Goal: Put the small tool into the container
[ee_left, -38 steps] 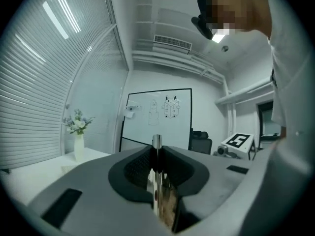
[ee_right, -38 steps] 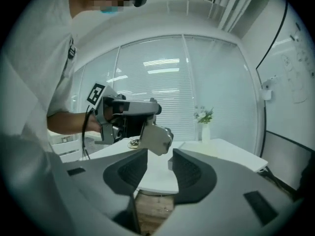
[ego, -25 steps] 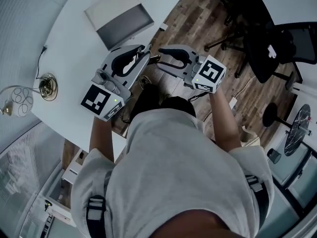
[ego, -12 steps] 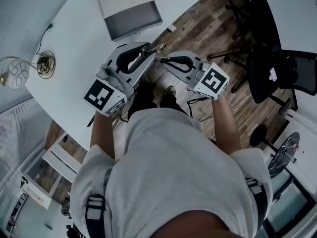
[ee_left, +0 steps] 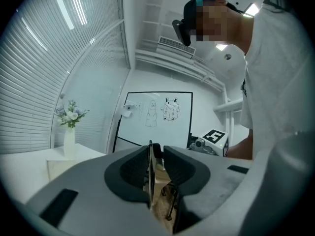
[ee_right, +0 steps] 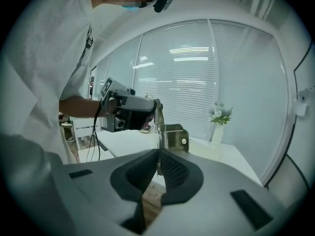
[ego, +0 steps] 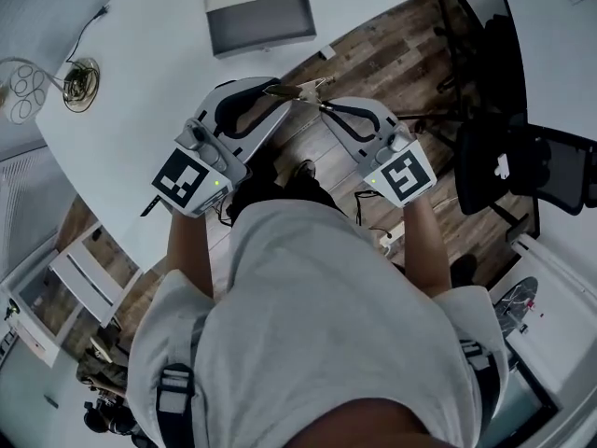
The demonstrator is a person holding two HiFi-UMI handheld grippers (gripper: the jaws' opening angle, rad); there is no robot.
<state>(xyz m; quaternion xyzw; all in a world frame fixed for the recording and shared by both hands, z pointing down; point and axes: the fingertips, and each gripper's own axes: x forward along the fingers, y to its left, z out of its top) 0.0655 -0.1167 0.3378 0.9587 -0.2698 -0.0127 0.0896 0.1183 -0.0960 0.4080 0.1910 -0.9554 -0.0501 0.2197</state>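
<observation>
HANDOVER IN MID-AIR: The small tool, a thin piece of bright metal, hangs just off the edge of the white worktop, above the wooden floor, and is gripped from both sides. A second ago the right gripper stood alongside with its fingers wide. Now those fingers are clamped narrow on the tool, and the two grippers meet tip to tip. The left gripper pinches it as well, and the left gripper view shows it edge-on as a slim blade between closed fingers. In the right gripper view the small tool rises at twelve o'clock from the fingers as a flat silver plate with a round stud. The grey container sits on the worktop at eleven o'clock from the tool, apart from it and higher in the head view than before.
</observation>
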